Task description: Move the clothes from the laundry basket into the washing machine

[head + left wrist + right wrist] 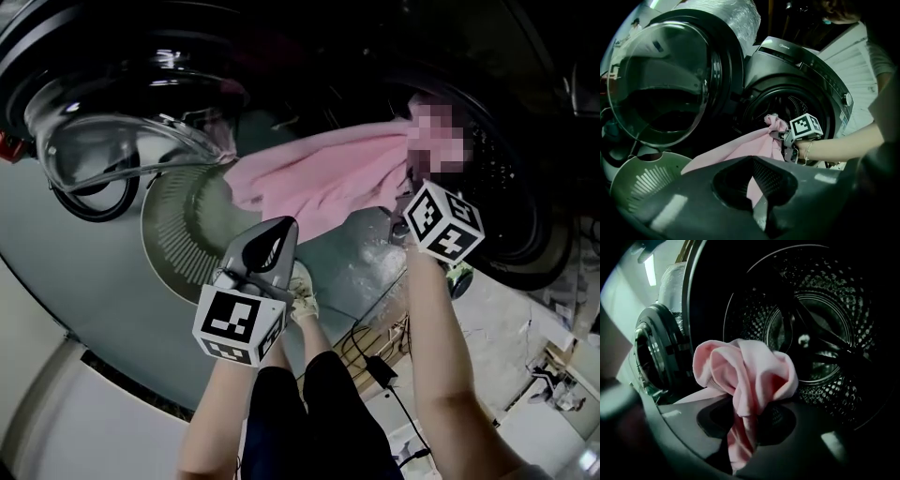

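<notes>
**At the drum mouth: feeding in the pink garment**

Across the upper right of the head view, the washing machine [801, 70] stands with its door [661, 79] swung wide to the left and its drum [820, 324] dark, with no clothes visible inside. At centre left sits the laundry basket [173, 234]. The pink garment [319, 173] stretches from the basket up to the drum rim. The right gripper [743, 423] pinches a bunched end of it just before the opening. The left gripper [272, 239] hangs lower, its jaws slightly parted on nothing, with the cloth seen beyond them.

To do this well, I would carry the pinched end deep past the rim before letting go. The left gripper should lift the trailing tail so it does not snag on the door seal.
</notes>
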